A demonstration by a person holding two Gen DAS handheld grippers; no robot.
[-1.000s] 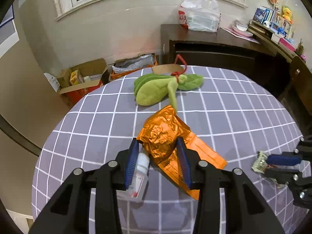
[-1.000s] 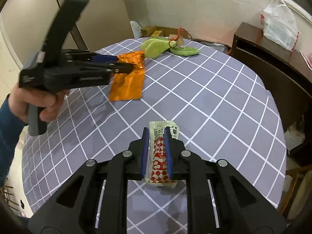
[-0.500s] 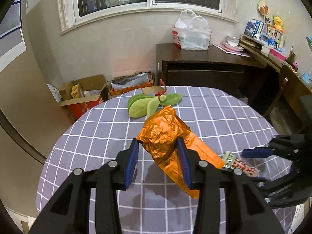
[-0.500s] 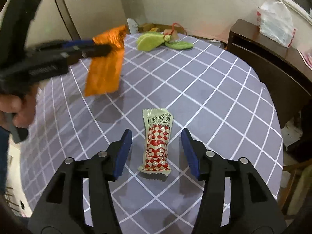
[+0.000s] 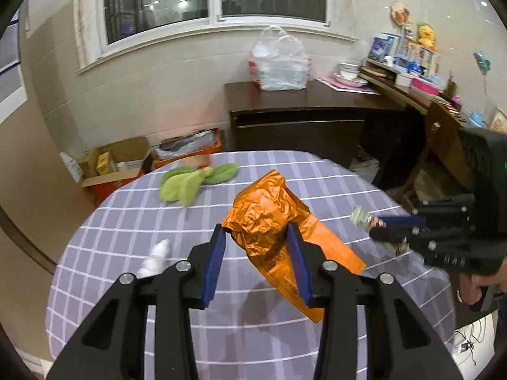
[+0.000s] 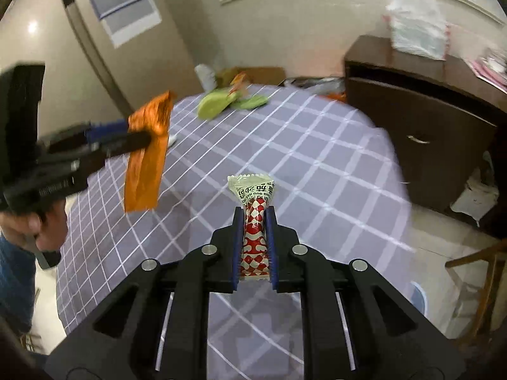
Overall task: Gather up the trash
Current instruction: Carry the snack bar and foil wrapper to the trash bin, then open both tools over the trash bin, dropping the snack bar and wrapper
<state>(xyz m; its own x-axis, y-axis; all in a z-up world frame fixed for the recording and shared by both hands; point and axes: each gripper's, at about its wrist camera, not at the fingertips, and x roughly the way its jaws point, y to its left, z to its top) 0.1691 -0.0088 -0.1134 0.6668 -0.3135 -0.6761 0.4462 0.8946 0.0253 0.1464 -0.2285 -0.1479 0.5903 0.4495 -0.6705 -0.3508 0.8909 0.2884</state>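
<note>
My left gripper (image 5: 256,234) is shut on a crumpled orange foil bag (image 5: 269,218) and holds it in the air above the round table; the bag hangs down from the fingers, as the right wrist view (image 6: 145,155) shows. My right gripper (image 6: 256,218) is shut on a red-and-white snack packet (image 6: 255,218) and holds it above the table. The packet's end sticks out of the right gripper in the left wrist view (image 5: 362,217).
A round table with a purple checked cloth (image 5: 126,221) holds a green plush toy (image 5: 193,180) at its far side and a small white bottle (image 5: 155,256). A dark wooden cabinet (image 5: 301,120) with a plastic bag (image 5: 279,63) stands behind. Cardboard boxes (image 5: 117,158) sit on the floor.
My right gripper opened around the snack packet, then shut on it and lifted it. My left gripper has risen higher with the orange bag, uncovering the white bottle.
</note>
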